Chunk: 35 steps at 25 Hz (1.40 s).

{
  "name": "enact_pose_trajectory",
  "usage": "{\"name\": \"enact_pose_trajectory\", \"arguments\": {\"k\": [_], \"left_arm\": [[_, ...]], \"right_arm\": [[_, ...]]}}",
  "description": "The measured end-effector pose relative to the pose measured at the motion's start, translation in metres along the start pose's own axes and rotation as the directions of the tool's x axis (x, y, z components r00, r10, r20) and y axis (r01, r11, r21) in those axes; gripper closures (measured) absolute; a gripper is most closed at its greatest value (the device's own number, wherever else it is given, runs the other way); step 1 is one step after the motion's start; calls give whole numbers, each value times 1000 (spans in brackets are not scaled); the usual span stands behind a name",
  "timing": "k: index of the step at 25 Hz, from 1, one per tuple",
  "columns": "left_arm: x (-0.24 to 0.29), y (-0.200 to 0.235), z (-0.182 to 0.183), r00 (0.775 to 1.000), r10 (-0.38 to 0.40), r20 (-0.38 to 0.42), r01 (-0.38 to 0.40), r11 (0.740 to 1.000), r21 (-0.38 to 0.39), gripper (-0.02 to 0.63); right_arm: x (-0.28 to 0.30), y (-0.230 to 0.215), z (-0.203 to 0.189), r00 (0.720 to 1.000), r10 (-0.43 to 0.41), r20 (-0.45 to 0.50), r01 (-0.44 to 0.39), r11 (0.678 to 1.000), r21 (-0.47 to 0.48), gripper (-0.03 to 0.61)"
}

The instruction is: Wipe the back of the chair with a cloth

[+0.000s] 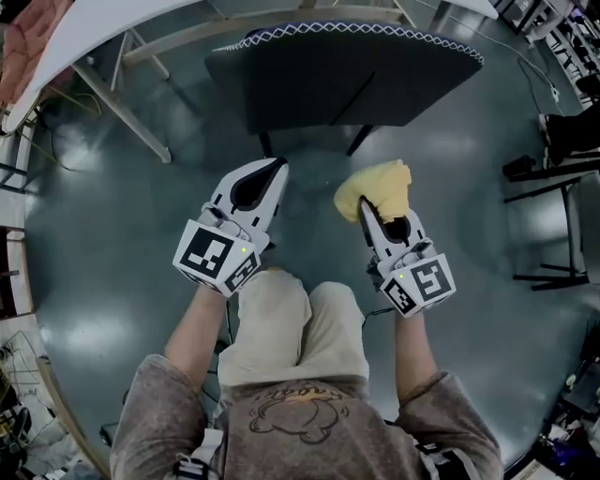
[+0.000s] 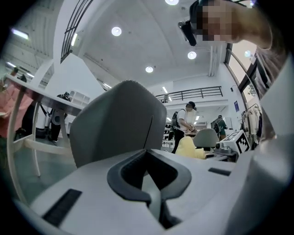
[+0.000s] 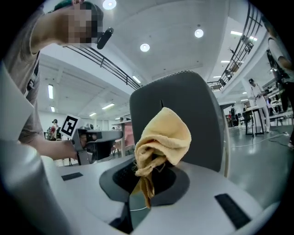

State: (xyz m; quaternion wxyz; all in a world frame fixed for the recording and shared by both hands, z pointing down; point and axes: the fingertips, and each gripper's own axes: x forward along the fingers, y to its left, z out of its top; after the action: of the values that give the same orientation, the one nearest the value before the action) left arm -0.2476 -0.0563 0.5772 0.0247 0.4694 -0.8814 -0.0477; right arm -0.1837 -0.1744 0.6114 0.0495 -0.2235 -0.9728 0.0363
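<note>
The dark grey chair (image 1: 347,70) stands just ahead of me, its back (image 3: 193,114) facing both grippers. A crumpled yellow cloth (image 1: 375,187) is bunched at the tip of my right gripper (image 1: 364,208), whose jaws are shut on the cloth's lower folds (image 3: 163,137). The cloth hangs a little short of the chair back, not touching it. My left gripper (image 1: 277,171) is level with the right one and to its left. Its jaws are shut with nothing between them and point at the chair back (image 2: 115,124). In the left gripper view the cloth (image 2: 190,148) appears at the right.
A white table (image 1: 103,28) with slanted legs stands at the far left behind the chair. Dark furniture frames (image 1: 562,159) stand on the right over the glossy grey floor (image 1: 112,216). A person (image 2: 186,121) stands far off in the hall. My knees (image 1: 291,309) are below the grippers.
</note>
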Motion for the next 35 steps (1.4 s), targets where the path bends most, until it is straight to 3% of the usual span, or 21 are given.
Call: {"name": "enact_pose_trajectory", "arguments": {"k": [3,8,16,21,26,30,35], "left_arm": [[-8,11,-24,1000,12,19,-11,1000,-10,606],[-15,13,-43,999,35,38,-36,999,35,604],[-21,-5,-47,998,45,32,-46,998,36,604],[-17,-16,-38,999,26,39,-28,998,62,604],[-14,-25,-28,999,3,54,-8,996,84,604],[-14,-28,-29,999,-7,53,3,996,89,604],[-14,-29,-31,999,-13,45,8,995,98,604]], "right_arm": [[6,6,-26,1000,19,19,-19,1000,-18,514],[6,2,-51,998,38,40,-37,999,-5,514],[-1,-8,-37,997,62,50,-61,998,-21,514],[2,-15,-2,995,67,71,-60,993,-102,514],[-1,-44,66,992,66,106,-40,974,-225,515],[-2,-69,121,988,40,149,5,957,-290,515],[-8,-112,159,987,-37,159,92,931,-353,515]]}}
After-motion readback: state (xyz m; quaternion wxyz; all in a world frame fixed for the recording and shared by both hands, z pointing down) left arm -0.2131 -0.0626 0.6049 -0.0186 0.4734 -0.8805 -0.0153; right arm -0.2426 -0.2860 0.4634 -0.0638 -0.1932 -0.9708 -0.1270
